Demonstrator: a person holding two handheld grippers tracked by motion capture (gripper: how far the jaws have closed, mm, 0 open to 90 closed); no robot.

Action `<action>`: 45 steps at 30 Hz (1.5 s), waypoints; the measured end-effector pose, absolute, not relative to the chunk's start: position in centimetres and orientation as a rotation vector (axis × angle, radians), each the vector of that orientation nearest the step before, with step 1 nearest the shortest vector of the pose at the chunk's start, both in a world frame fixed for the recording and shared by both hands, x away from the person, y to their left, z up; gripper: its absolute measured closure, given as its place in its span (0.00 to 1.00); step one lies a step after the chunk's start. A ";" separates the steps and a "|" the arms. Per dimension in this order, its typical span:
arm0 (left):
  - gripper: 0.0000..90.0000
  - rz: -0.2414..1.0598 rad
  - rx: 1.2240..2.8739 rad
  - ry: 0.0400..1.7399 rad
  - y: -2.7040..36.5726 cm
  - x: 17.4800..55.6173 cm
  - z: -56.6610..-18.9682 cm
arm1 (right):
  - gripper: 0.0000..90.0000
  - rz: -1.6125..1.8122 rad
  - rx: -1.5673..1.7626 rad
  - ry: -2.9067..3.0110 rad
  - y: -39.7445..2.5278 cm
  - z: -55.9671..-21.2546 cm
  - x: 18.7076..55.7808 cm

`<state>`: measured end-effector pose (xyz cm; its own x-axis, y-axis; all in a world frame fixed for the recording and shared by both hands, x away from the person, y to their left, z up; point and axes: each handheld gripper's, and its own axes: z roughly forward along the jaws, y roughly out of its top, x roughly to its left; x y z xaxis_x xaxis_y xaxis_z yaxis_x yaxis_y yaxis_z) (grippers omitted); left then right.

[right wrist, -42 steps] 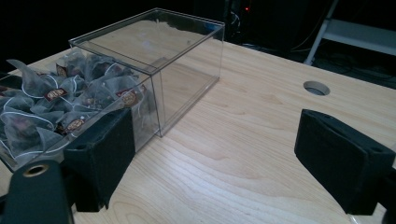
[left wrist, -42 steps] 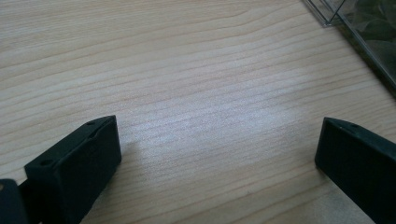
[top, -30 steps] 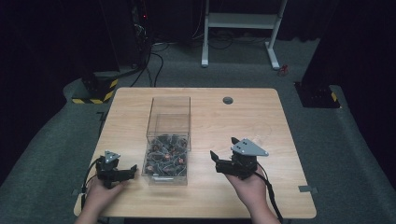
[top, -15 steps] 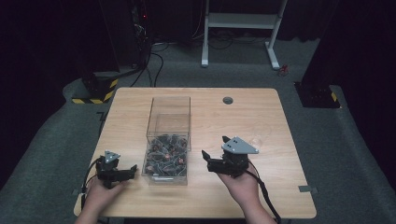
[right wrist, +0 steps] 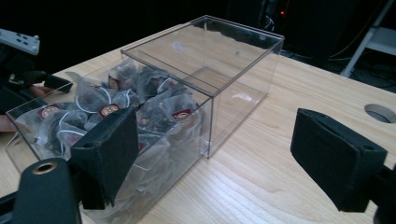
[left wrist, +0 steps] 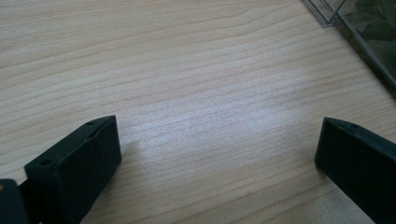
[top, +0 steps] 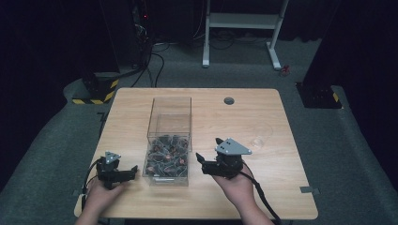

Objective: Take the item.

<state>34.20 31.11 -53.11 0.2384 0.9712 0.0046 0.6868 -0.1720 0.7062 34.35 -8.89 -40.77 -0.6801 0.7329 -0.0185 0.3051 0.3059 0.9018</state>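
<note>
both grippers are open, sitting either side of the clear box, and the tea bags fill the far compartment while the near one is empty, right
Not quite. The tea bags fill the near compartment of the clear box; the far one is empty, as the high view shows. The rest holds: the left gripper and right gripper are open on either side of it.

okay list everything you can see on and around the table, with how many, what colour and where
table: one, light wood, centre of the high view
clear box: one, transparent, two compartments, left of table centre
tea bags: many, dark with red tags, in the box's near compartment; far compartment empty
round hole: one, grey, far side of the table top
small clear object: one, transparent, right of the box; too faint to identify
white frame: one, on the floor behind the table
left gripper: one, black, open, near left of the box
right gripper: one, black, open, near right of the box
hands: two, at the near edge
</note>
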 end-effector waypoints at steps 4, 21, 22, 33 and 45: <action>0.01 0.631 1.933 1.512 31.1 34.2 -53.1 | 0.19 1.344 0.911 2.173 -8.2 -40.9 34.2; 0.01 0.631 1.933 1.512 31.1 34.2 -53.1 | 0.23 1.380 0.867 2.275 -5.2 -42.5 33.2; 0.01 0.631 1.933 1.512 31.1 34.2 -53.1 | 0.23 1.379 0.866 2.279 -5.1 -42.6 33.1; 0.01 0.631 1.933 1.511 31.1 34.2 -53.1 | 0.30 1.394 0.855 2.331 -3.9 -43.1 32.8; 0.01 0.631 1.933 1.511 31.1 34.2 -53.1 | 0.47 1.385 0.779 2.387 -2.4 -43.3 32.3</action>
<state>34.21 31.12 -53.10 0.2392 0.9710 0.0055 0.6865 -0.1731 0.7062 32.27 -2.39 -43.31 -0.8178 0.5746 0.0318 0.3128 0.3976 0.8626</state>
